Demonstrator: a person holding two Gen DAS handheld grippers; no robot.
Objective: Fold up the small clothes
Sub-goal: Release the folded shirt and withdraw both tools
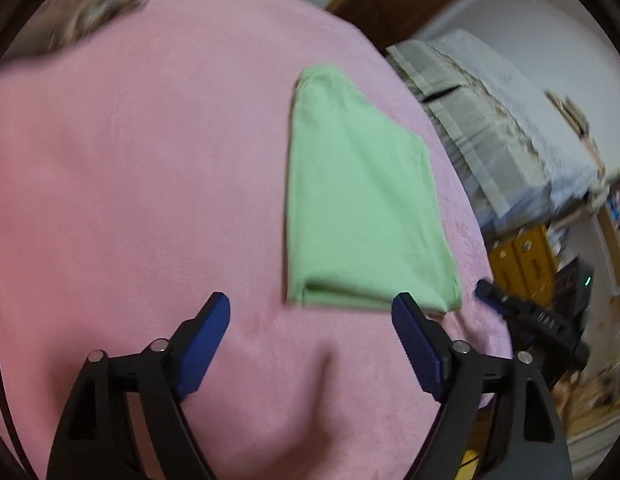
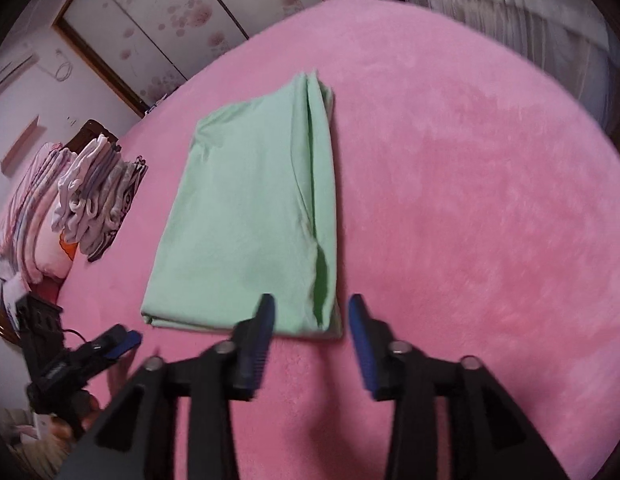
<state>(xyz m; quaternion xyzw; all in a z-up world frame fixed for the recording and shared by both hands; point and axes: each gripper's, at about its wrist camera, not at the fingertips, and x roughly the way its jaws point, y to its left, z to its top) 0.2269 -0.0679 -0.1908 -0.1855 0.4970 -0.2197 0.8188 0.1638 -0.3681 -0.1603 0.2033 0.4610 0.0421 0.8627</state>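
A light green garment [image 1: 357, 200] lies folded into a flat rectangle on the pink fleece blanket [image 1: 130, 180]. My left gripper [image 1: 311, 306] hangs open just before its near edge, blue pads wide apart and touching no cloth. In the right wrist view the same garment [image 2: 250, 220] lies ahead and left, with a lengthwise fold along its right side. My right gripper [image 2: 311, 304] is open over the garment's near right corner, and its pads are not pressing on the cloth. Each gripper also appears in the other's view: the right gripper [image 1: 489, 296] and the left gripper [image 2: 122, 340].
A stack of folded clothes [image 2: 98, 184] and pink bedding [image 2: 34, 216] sit at the blanket's left edge. Another covered bed [image 1: 489, 120] and a yellow cabinet [image 1: 521, 256] stand beyond the right edge. The pink blanket [image 2: 469, 200] stretches bare to the garment's right.
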